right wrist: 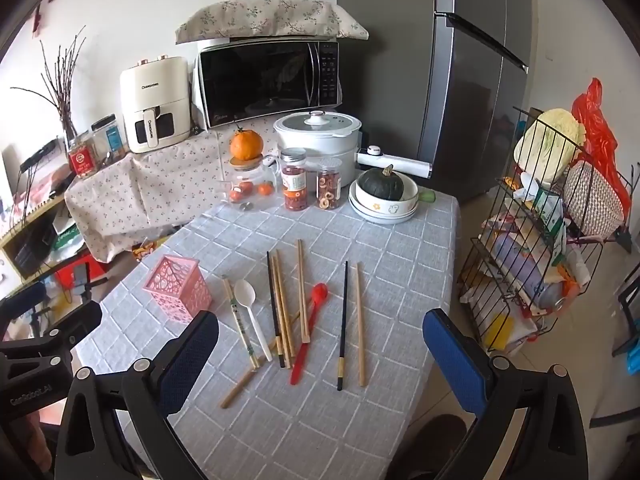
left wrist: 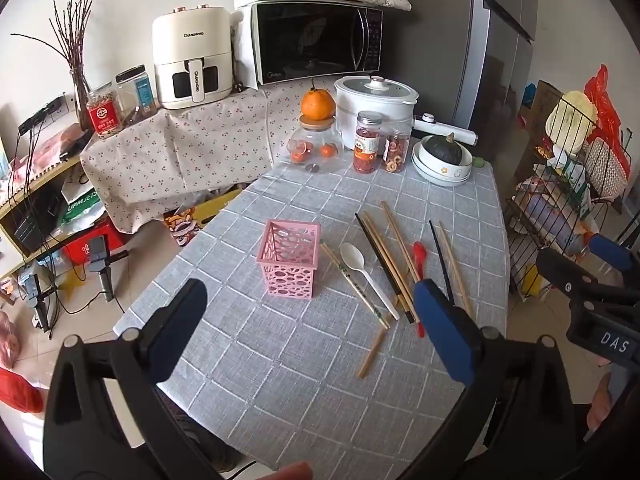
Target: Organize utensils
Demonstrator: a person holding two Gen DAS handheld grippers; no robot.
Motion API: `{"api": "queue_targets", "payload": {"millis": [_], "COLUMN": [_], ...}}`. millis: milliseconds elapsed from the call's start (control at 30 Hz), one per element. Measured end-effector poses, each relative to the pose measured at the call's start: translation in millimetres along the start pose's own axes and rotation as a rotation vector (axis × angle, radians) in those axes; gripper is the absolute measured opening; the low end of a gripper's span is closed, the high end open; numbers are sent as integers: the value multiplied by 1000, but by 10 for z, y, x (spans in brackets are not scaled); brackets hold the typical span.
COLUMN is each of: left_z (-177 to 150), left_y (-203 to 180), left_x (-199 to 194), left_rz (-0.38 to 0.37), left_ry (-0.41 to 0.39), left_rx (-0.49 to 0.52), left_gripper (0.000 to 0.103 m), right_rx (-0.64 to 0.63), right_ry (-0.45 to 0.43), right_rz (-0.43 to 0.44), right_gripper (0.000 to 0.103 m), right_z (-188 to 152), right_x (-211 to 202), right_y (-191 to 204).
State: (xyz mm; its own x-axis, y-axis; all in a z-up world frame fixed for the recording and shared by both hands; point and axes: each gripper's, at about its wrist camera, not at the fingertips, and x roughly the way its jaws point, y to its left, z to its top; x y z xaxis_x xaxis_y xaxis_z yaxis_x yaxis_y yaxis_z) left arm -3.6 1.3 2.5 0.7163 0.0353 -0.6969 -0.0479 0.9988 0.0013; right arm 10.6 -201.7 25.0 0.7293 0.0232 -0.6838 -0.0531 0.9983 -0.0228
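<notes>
Utensils unsorted: chopsticks [right wrist: 280, 304], white spoon [right wrist: 252, 316], red spoon [right wrist: 308, 332] loose on bench [right wrist: 320, 420], beside empty pink holder [left wrist: 289, 264]. Left gripper [left wrist: 308, 320] and right gripper [right wrist: 320, 352] above bench, jaws wide, nothing held. Risk: crossed chopsticks drag neighbours when lifted; light holder may tip if nudged.

At the table's far end stand a white pot [right wrist: 320, 136], two jars [right wrist: 294, 184] of dried fruit, and a dark squash [right wrist: 380, 184] in stacked bowls [right wrist: 382, 210]. An orange [right wrist: 246, 145] sits on a glass jar. Behind are a microwave [right wrist: 268, 80] and an air fryer [right wrist: 154, 106].
</notes>
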Motion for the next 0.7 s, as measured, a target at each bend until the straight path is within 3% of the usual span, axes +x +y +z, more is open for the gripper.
{"api": "queue_targets", "payload": {"millis": [700], "left_z": [2], "left_y": [-21], "left_x": [-16], "left_rz": [8], "left_ry": [-9], "left_rx": [7], "left_gripper": [102], "right_rx": [-1], "right_ry": [0], "right_rz": [1], "right_gripper": [103], "right_z": [-12], "right_x": [2], "right_y": [4]}}
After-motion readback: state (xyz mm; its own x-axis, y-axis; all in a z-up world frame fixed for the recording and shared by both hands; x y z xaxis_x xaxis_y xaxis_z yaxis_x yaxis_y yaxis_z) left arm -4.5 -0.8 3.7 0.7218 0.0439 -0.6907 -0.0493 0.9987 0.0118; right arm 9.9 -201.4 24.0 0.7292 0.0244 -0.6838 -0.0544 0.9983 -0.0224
